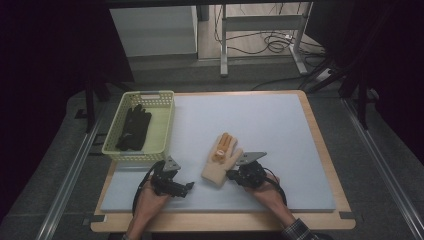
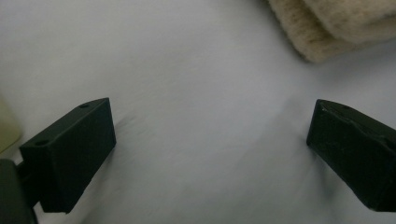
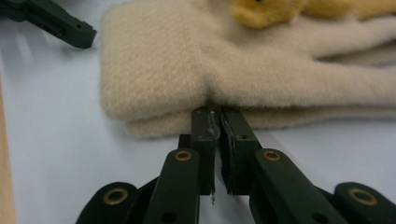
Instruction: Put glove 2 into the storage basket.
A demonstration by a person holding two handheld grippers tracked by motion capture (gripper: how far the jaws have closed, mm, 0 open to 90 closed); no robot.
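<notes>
From above, the cream glove [image 1: 222,161] is lying near the mat's [image 1: 260,125] front edge between the left gripper [image 1: 187,188] and right gripper [image 1: 230,174], while the left gripper view is showing jaws spread wide over bare mat, and the right gripper view is showing jaws pinching together on the glove's edge [image 3: 187,100].

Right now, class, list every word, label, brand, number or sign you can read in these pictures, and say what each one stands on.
None can be read. The beige glove, the black glove, the basket, the blue mat and both grippers, left and right, carry no legible print. A small pale mark on the beige glove's orange patch is too small to read.
</notes>
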